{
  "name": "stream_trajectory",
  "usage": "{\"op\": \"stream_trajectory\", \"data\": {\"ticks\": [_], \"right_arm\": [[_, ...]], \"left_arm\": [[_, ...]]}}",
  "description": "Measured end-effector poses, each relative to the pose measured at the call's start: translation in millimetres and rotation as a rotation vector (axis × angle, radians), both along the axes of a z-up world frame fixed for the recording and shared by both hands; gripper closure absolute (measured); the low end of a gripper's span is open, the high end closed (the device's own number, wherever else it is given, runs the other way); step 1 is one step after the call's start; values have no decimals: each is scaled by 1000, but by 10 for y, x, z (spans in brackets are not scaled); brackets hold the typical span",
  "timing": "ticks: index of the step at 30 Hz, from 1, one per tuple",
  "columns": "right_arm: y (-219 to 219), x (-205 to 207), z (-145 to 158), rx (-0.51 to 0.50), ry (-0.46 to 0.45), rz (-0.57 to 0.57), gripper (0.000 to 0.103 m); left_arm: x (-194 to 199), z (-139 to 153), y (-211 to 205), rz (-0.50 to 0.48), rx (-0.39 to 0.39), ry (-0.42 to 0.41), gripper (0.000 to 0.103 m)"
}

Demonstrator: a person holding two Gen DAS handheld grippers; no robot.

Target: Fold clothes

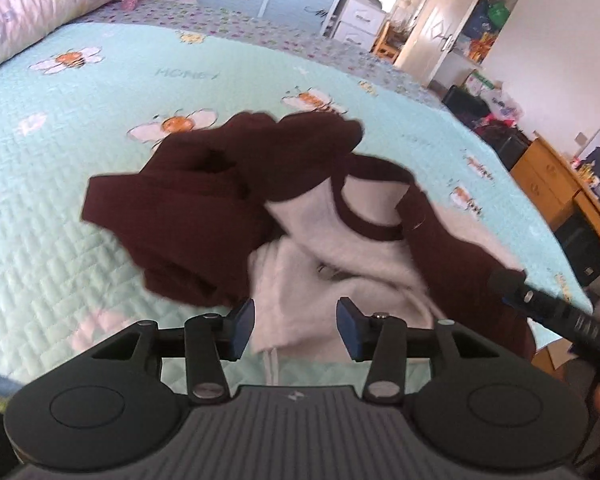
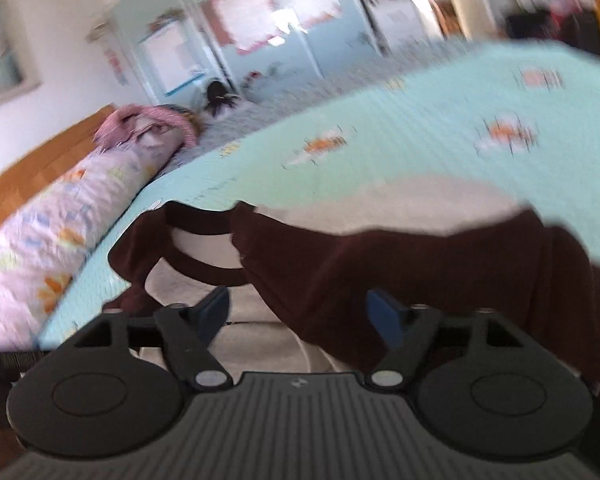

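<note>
A white shirt with dark brown sleeves and a brown collar (image 1: pixel 376 216) lies crumpled on the mint bedspread (image 1: pixel 100 120). One brown sleeve (image 1: pixel 204 216) is bunched over its left side. My left gripper (image 1: pixel 296 328) is open just above the shirt's near white edge, holding nothing. My right gripper (image 2: pixel 300 316) is open over the shirt (image 2: pixel 400 264), with a brown sleeve lying between and past its fingers; this view is blurred. The right gripper's black body (image 1: pixel 556 312) also shows at the right of the left wrist view.
A long floral bolster pillow (image 1: pixel 40 8) lies along the bed's far left. A wooden desk (image 1: pixel 560 188) and dark bags stand past the bed's right edge. A wardrobe and drawers (image 1: pixel 360 16) stand at the back.
</note>
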State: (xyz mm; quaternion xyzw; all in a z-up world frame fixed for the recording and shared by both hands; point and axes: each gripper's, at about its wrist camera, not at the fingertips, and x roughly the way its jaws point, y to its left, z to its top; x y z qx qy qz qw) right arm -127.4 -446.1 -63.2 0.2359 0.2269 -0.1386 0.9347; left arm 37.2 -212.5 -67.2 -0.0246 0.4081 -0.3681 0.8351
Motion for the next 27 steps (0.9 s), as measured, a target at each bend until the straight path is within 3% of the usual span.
{"op": "stream_trajectory", "data": {"ticks": [4, 8, 12, 15, 17, 18, 19, 22, 27], "right_arm": [[170, 61, -18, -163, 1, 29, 21], [289, 267, -109, -306, 44, 97, 20], [409, 570, -301, -480, 136, 100, 20], [280, 726, -353, -485, 199, 68, 22], [192, 829, -385, -486, 241, 46, 45], [113, 876, -346, -465, 266, 43, 67], [33, 920, -280, -450, 290, 30, 82], [-180, 957, -34, -389, 256, -29, 85], [-234, 932, 181, -483, 163, -125, 85]], "left_arm": [[-16, 85, -188, -55, 42, -101, 50], [99, -26, -429, -86, 131, -194, 48], [341, -228, -645, -86, 161, -153, 47], [494, -317, -794, -97, 174, -114, 47], [584, -320, -875, -109, 176, -69, 47], [611, -299, -908, -121, 176, -58, 48], [632, -272, -933, -132, 173, -53, 48], [643, -208, -970, -147, 176, -77, 47], [476, -188, -930, -97, 209, -157, 44]]}}
